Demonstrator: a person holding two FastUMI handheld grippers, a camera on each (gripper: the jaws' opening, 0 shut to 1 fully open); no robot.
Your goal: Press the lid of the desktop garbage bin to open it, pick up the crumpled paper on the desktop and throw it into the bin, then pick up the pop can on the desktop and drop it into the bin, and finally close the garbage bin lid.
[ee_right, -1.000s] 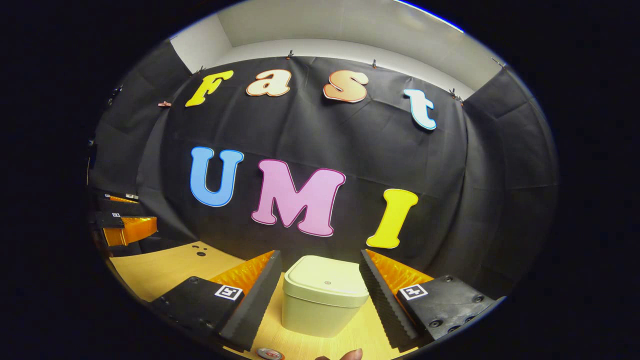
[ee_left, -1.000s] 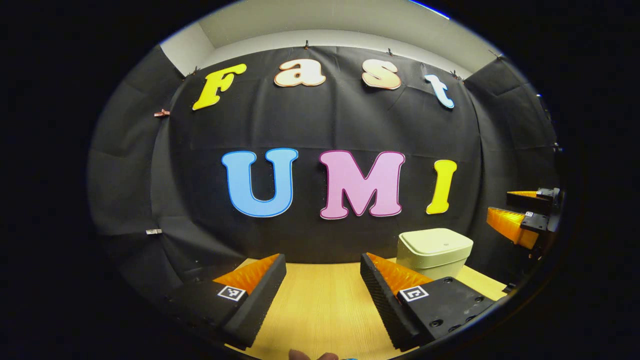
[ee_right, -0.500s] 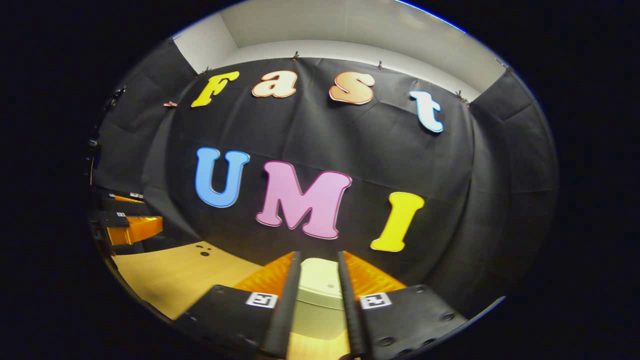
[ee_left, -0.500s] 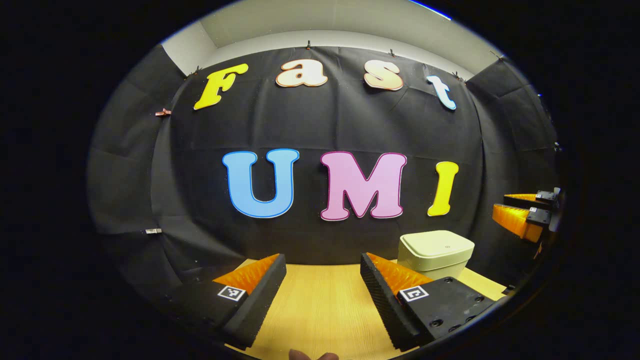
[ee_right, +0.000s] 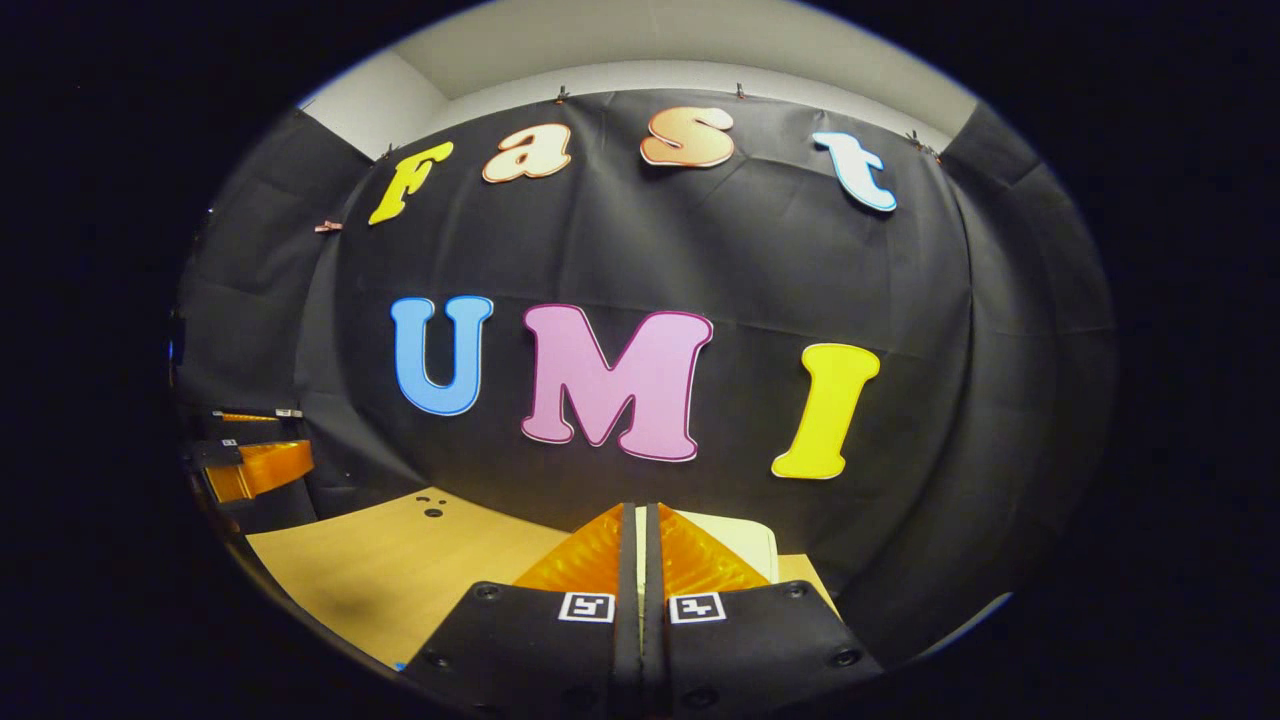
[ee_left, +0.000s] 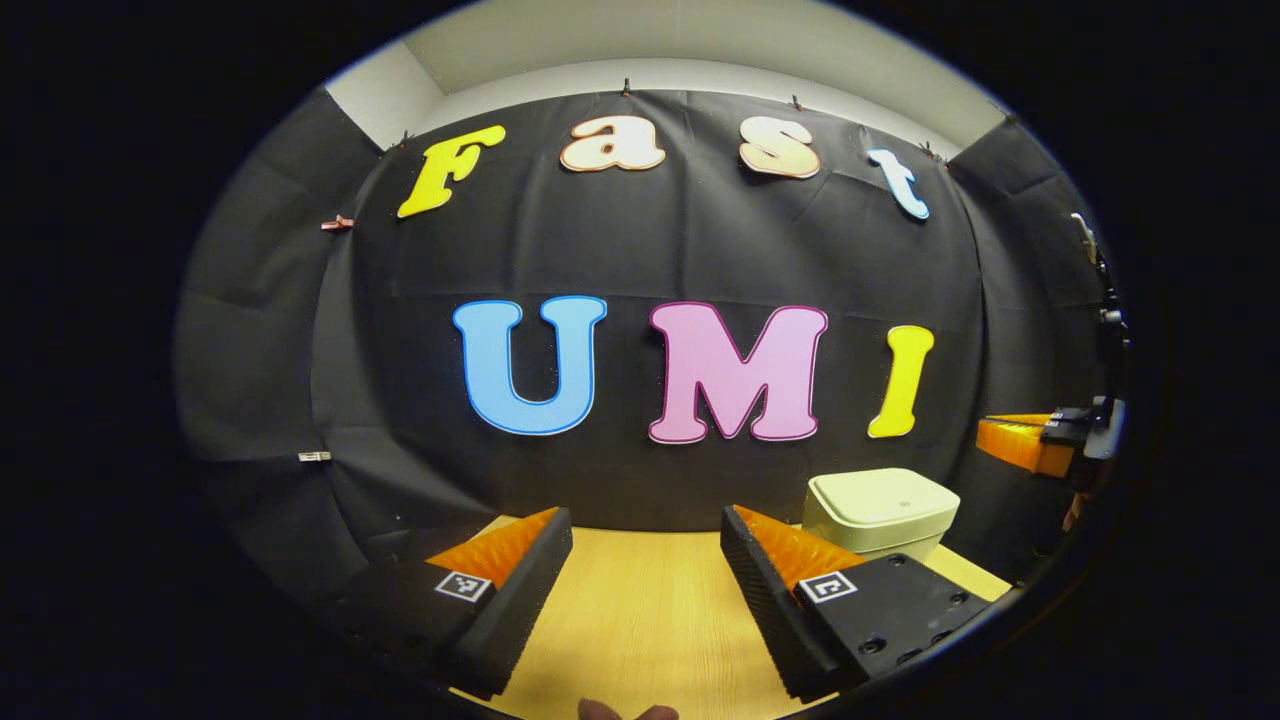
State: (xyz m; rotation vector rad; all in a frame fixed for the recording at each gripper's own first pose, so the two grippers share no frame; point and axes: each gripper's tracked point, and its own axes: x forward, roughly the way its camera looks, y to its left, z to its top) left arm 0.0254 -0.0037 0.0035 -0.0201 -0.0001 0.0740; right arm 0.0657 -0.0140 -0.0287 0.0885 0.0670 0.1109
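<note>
Since a second ago the right gripper (ee_right: pixel 640 560) has gone from fingers spread around the bin to fingers pressed flat together with nothing between them, and its view has lifted so the bin sits mostly hidden behind them; the left gripper's view has barely shifted. Left to right in the left gripper view: the left gripper (ee_left: pixel 645 545) hangs low over the pale wooden desktop (ee_left: pixel 640 610), jaws spread wide and empty; right of it stands the cream plastic desktop garbage bin with rounded corners (ee_left: pixel 880 510), lid down, close to the black cloth back wall; farther right the other gripper shows at the edge, raised above the bin's level. In the right gripper view the bin's top (ee_right: pixel 740 535) peeks out just behind the closed fingertips. Judgement: the step in hand is the lid press. The bin looks light and hard-shelled, the lid smooth, probably spring-latched, so a firm downward push with the closed tips near the small mark at lid centre should serve; an off-centre shove may skid the bin.
</note>
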